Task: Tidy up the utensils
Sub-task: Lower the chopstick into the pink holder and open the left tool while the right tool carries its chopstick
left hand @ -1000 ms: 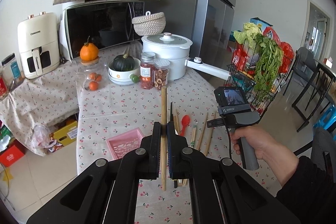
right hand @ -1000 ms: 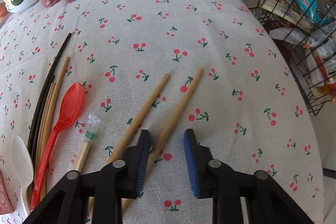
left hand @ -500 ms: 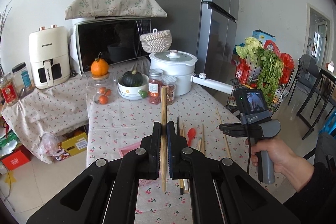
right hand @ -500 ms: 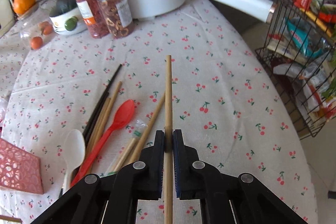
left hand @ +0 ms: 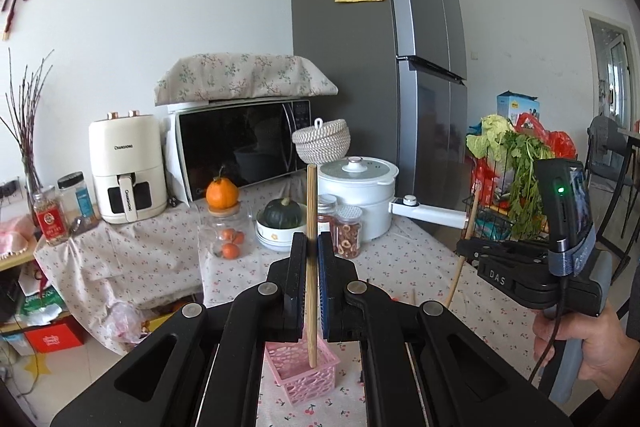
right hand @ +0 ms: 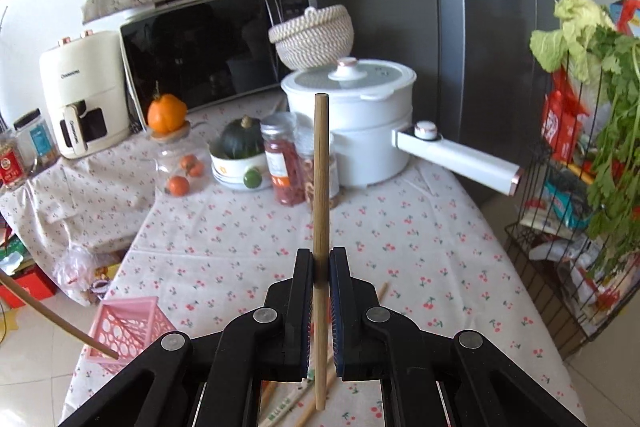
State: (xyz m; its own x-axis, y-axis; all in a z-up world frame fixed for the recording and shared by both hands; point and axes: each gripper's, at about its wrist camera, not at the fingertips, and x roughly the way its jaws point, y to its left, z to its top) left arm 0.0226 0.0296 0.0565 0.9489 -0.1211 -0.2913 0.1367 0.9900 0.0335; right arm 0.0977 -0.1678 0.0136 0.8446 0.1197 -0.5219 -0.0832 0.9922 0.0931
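Wooden and pale, one chopstick (left hand: 311,259) is standing almost upright between the pads of the left gripper (left hand: 313,247), which is pinching it near the middle. Its lower tip is hanging over the pink basket (left hand: 316,379) at 6 o'clock in the left wrist view, and its top is reaching toward the woven bowl (left hand: 322,145) at 12 o'clock.

The right gripper (right hand: 321,263) is also pressed together on a second chopstick (right hand: 321,187), gripping it in its lower half. This stick is rising upright in front of the white pot (right hand: 360,131). In the right wrist view the pink basket is sitting at 8 o'clock on the cherry tablecloth (right hand: 400,235), and more chopsticks (right hand: 288,403) are lying on the cloth under the jaws at 6 o'clock. A person's hand (left hand: 588,351) is holding the right gripper's handle at 4 o'clock in the left view.
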